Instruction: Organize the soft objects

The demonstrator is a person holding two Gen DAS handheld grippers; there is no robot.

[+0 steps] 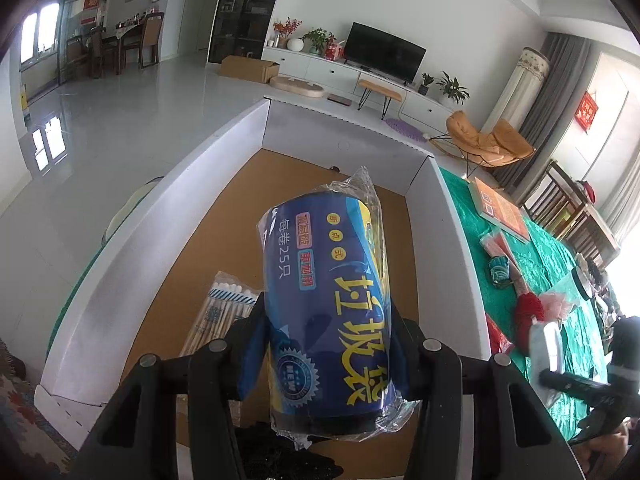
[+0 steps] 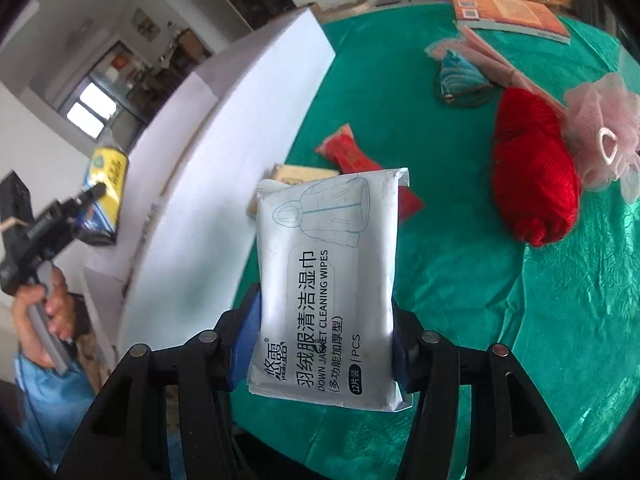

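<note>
My left gripper (image 1: 326, 344) is shut on a blue pack of garbage bag rolls (image 1: 328, 300) in clear wrap, held above the inside of the white cardboard box (image 1: 160, 216). A pack of cotton swabs (image 1: 220, 312) lies on the box floor. My right gripper (image 2: 320, 344) is shut on a white pack of cleaning wipes (image 2: 328, 272), held above the green tablecloth (image 2: 460, 260) beside the box's outer wall (image 2: 224, 168). The left gripper with its blue pack (image 2: 102, 196) shows at far left in the right wrist view.
On the green cloth lie a red yarn ball (image 2: 532, 168), a pink bath pouf (image 2: 604, 128), a red packet (image 2: 352, 152), a teal pouch (image 2: 460, 76), a pink flat pack (image 2: 492, 56) and an orange book (image 2: 508, 16).
</note>
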